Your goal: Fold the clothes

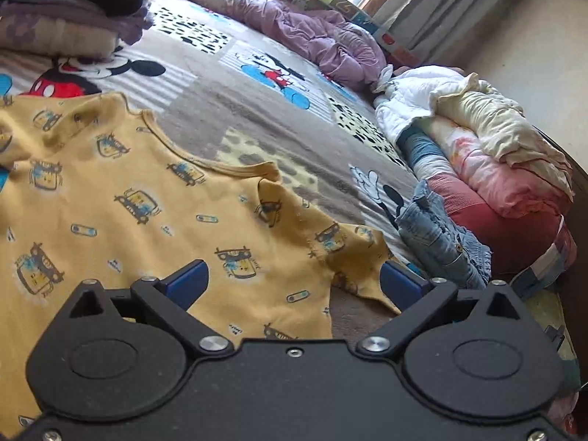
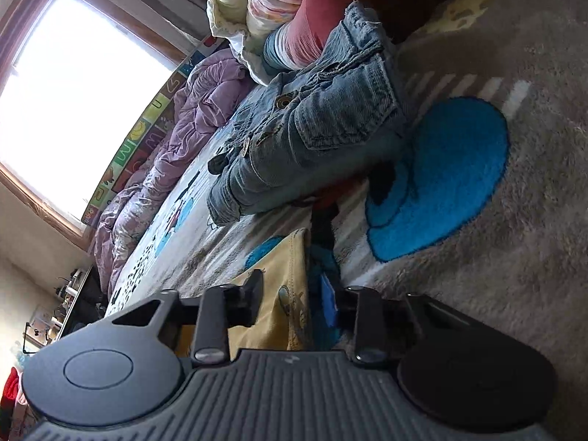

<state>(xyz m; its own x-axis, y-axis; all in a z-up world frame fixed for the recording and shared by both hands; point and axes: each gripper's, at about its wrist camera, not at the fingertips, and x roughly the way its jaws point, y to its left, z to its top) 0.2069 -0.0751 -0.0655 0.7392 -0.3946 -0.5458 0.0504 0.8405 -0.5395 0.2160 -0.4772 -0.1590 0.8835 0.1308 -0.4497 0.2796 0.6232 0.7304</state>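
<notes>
The left gripper [image 1: 294,279] is held wide open just above the yellow shirt [image 1: 147,198], nothing between its blue pads [image 1: 189,283]. In the right wrist view, the right gripper [image 2: 294,294] is seen narrowed around a hemmed edge of the yellow shirt [image 2: 286,294]; whether the pads actually press on the cloth cannot be told. The shirt is spread on the plush blanket [image 1: 257,117], neckline away from the left gripper. For a clean fold, the sleeve side is best pinched through both layers and carried over in one even sweep, so the soft printed knit is not dragged into wrinkles. Just beyond, a folded denim garment [image 2: 316,136], stiff and thick-seamed, is seen, then a rounded stack of folded clothes [image 1: 496,169], and farthest a puffy lilac quilt [image 1: 294,25]
</notes>
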